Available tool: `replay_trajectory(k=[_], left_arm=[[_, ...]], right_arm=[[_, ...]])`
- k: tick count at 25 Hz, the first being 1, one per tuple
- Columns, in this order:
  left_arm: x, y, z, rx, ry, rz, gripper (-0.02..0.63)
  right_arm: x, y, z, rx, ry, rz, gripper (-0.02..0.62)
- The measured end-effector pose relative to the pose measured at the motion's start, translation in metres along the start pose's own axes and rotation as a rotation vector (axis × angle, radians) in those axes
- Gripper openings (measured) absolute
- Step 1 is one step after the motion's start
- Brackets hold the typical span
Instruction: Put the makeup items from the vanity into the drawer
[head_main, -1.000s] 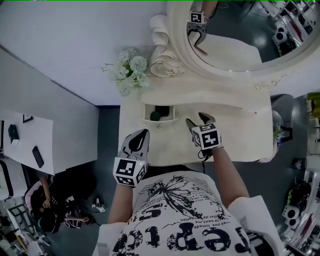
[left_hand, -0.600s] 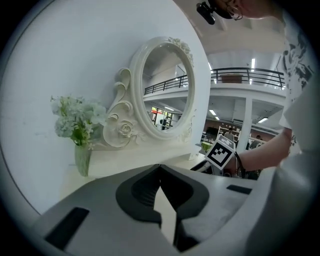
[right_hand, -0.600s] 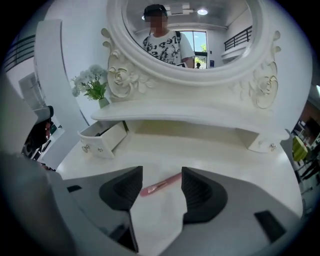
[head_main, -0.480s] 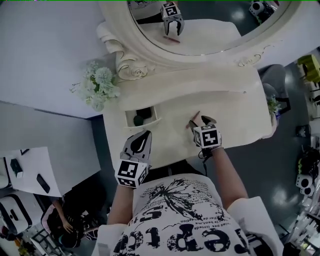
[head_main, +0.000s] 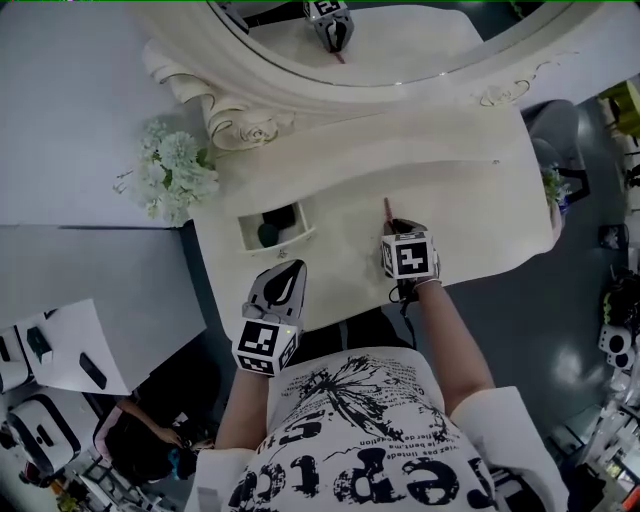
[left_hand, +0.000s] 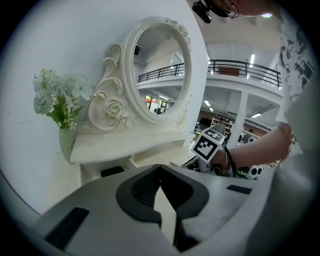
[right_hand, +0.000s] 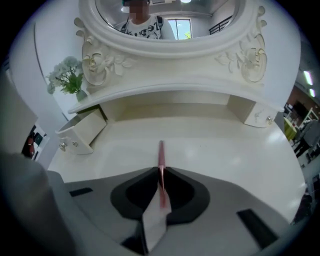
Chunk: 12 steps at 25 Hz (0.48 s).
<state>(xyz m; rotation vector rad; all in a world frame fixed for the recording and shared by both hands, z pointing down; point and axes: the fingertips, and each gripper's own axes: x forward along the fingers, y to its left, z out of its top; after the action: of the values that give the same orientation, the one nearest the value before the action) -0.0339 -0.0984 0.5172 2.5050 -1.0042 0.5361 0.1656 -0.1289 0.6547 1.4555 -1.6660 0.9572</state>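
A thin pink makeup pencil (right_hand: 161, 152) lies on the cream vanity top (head_main: 455, 205), its far end pointing toward the mirror. My right gripper (right_hand: 161, 172) has just been closing and is now shut on the pencil's near end, with the tip (head_main: 387, 207) sticking out past the jaws. The small drawer (head_main: 252, 236) at the vanity's left stands open with two dark items (head_main: 268, 234) inside. My left gripper (head_main: 291, 270) hovers at the vanity's front edge just below the drawer, shut and empty; in the left gripper view its jaws (left_hand: 160, 168) meet at the tips.
A vase of pale flowers (head_main: 172, 175) stands on the left end of the raised shelf. The oval mirror (right_hand: 165, 20) in its carved frame rises at the back. A second small drawer (right_hand: 257, 117) sits shut at the right. The vanity's front edge is close to my body.
My right gripper's jaws went from open around the pencil to shut on it, and the pencil turned from slanted to pointing at the mirror. The left gripper crept slightly toward the drawer.
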Motion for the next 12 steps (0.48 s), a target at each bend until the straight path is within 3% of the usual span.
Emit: replay_trajectory(k=[7,12], left_arm=[[-0.004,0.011,0.004,-0.013,-0.014,0.033,0.02],[-0.01,0.017,0.019,-0.01,-0.063,0.062,0.02]], right_arm=[[0.0,-0.001,-0.001,-0.058,0.025,-0.01,0.052],[-0.018,0.012,0.028,-0.095,-0.051,0.021,0.052]])
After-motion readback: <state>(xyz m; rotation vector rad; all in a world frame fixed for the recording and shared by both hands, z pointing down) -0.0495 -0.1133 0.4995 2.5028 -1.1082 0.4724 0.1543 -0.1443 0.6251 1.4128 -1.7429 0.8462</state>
